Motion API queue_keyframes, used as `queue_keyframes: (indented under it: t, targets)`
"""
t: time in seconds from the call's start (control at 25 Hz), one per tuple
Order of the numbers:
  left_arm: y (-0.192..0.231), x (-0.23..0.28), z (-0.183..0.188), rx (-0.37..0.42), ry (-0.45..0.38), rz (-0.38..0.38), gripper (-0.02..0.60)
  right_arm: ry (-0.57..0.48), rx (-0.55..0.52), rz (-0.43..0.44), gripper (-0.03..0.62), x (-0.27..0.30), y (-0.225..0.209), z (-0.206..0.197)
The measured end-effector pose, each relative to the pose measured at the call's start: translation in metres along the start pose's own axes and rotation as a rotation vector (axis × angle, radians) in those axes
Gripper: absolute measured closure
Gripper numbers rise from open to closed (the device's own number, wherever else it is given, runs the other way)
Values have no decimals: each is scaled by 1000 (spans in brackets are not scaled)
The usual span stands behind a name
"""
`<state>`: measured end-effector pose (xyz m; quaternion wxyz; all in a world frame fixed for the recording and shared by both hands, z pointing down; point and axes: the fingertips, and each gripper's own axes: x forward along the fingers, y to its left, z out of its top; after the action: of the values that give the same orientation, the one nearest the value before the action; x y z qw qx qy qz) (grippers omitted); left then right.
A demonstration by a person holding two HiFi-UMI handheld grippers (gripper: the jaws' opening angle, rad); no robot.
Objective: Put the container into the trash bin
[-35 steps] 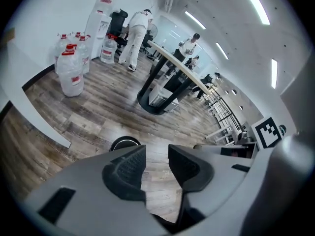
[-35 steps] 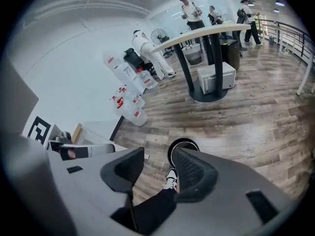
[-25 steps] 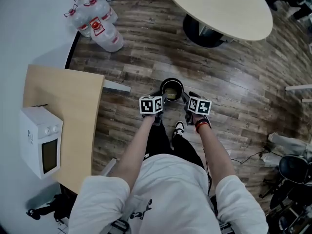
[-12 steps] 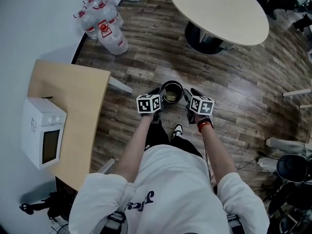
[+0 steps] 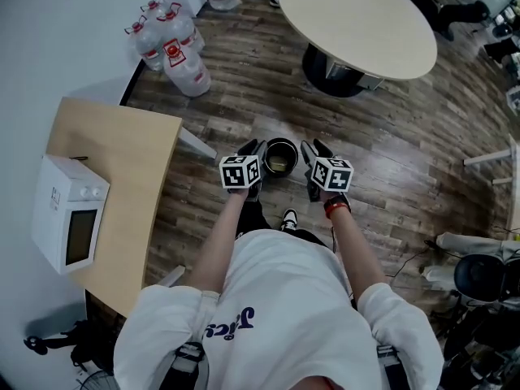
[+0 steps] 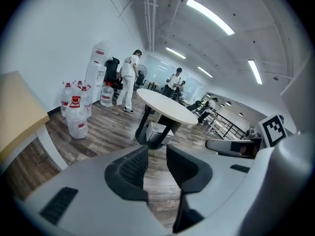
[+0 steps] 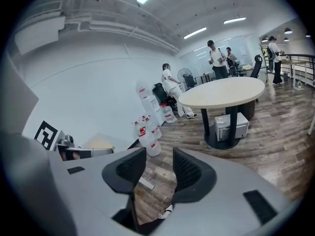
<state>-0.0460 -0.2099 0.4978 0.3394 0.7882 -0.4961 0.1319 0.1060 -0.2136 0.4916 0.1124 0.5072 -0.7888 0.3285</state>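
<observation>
A black round trash bin stands on the wood floor in front of the person's feet. Something pale lies in its bottom, too small to name. My left gripper hangs above the bin's left side and my right gripper above its right side. Neither touches it. In the left gripper view the left gripper has a gap with only floor behind it, and its jaws are closing. The right gripper also holds nothing, and its jaws are closing too.
A round pale table on a black foot stands beyond the bin. Several water bottles sit by the wall at the upper left. A wooden desk with a white microwave is at the left. People stand far off.
Both grippers have risen from beside the bin's rim and now hang above its sides. The bin looks smaller and farther below. Nothing was taken hold of.
</observation>
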Motion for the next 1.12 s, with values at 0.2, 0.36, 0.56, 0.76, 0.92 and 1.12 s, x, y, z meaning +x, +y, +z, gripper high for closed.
queue_keyframes:
  t: [0.2,0.36,0.56,0.76,0.92,1.12]
  targets:
    - [-9,-9,25,62,-45,6,454,-47,-60,-26,433,-13,-4,33]
    - [-16,-13,50,98,-90,4,459,-91,-112,-29,435,-20,0,61]
    - [-30,-21,90,145,-157,-10,468,-145,-132,-25,444,-25,6,94]
    - [-42,-30,127,195,-221,-23,479,-198,-150,-12,456,-27,20,124]
    - [-53,-36,152,215,-262,-40,490,-242,-157,-2,468,-32,31,149]
    - [-62,-40,176,257,-293,-46,506,-288,-157,0,487,-36,36,174]
